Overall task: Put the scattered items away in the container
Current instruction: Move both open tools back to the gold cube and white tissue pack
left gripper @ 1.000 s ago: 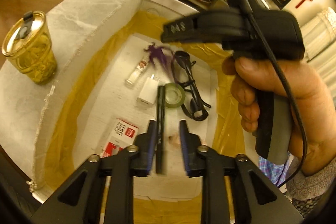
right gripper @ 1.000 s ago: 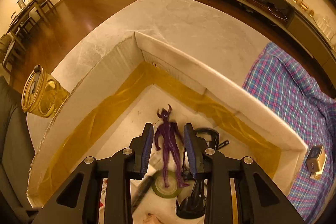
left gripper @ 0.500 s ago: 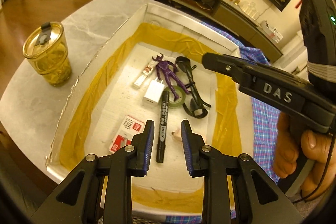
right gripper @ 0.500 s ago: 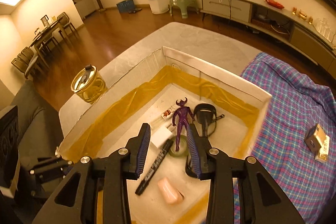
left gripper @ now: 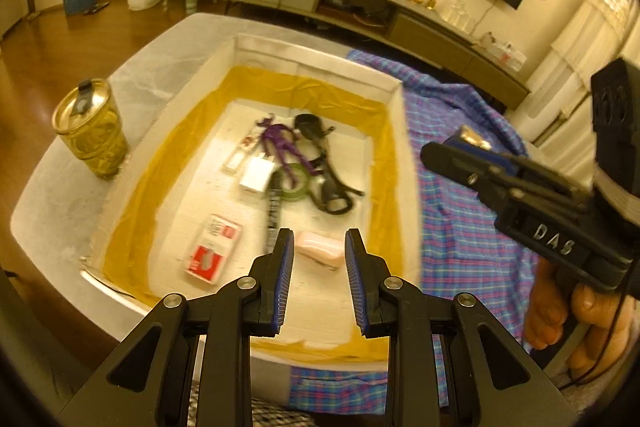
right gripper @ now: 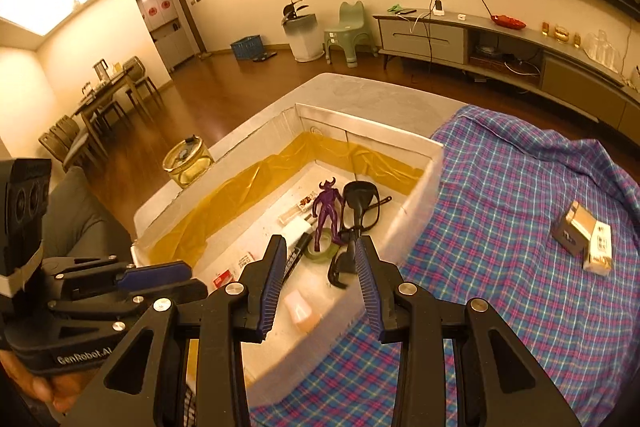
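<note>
Left gripper (left gripper: 318, 259) held above the near end of the white box (left gripper: 400, 131), jaws apart, nothing between the blue pads. Right gripper (right gripper: 322, 275) raised over the near right corner of the same box, jaws also apart and empty.

Inside the box, lined with yellow film (left gripper: 132, 203) along the walls, lying on the white floor: a purple horned figure (left gripper: 280, 143) flat on its back, its legs over a green tape roll (left gripper: 298, 183); black glasses (left gripper: 320, 163) just beside the figure on the right; a white charger (left gripper: 256, 175) touching a black marker (left gripper: 274, 211); a small clear tube (left gripper: 240, 155) left of the figure; a red and white pack (left gripper: 214, 249) near the front left; a pink eraser-like block (left gripper: 320, 251) near the front, seen between the left fingers.

Outside the box, on the plaid cloth (right gripper: 500, 227) to the right: two small boxes (right gripper: 584, 239) touching each other, well apart from the container. On the marble table (left gripper: 52, 203) to the left: a golden lidded cup (left gripper: 90, 131), upright, near the box wall. Picture slightly blurred in the left wrist view, small labels not readable.
</note>
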`<state>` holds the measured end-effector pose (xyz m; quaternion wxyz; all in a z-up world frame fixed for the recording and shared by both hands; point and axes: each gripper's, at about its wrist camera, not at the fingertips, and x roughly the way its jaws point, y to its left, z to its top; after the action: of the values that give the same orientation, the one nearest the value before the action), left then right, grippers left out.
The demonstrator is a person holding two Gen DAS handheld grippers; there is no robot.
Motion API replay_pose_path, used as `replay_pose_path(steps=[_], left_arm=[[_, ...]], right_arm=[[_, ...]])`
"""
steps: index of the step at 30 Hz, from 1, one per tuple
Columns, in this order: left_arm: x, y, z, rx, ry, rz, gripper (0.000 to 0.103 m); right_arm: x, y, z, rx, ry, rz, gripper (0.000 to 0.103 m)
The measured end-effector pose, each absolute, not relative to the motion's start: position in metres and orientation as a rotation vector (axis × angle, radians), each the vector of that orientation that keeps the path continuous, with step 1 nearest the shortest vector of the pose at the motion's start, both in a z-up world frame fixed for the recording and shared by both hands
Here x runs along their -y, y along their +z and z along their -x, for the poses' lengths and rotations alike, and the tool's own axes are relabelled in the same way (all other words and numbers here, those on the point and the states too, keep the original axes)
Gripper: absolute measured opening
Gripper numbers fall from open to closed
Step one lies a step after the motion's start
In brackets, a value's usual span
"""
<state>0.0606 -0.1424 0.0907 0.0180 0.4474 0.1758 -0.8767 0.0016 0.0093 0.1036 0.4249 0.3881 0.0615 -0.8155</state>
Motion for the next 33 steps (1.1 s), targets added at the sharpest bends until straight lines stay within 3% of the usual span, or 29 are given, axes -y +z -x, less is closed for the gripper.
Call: replay_pose_path(steps=[13,33], left_arm=[[0.074,0.102,-0.048,-0.465,-2.796,-1.412,0.034],[-0.022,0.082,0.019,-0.255,-2.836,-1.527,0.038]], right_arm=[[-0.096,0.094,0.002,-0.075,-2.109,-0.955,0.038],[-0.191,0.059,0.076,0.089,-2.284,-1.094,0.038]])
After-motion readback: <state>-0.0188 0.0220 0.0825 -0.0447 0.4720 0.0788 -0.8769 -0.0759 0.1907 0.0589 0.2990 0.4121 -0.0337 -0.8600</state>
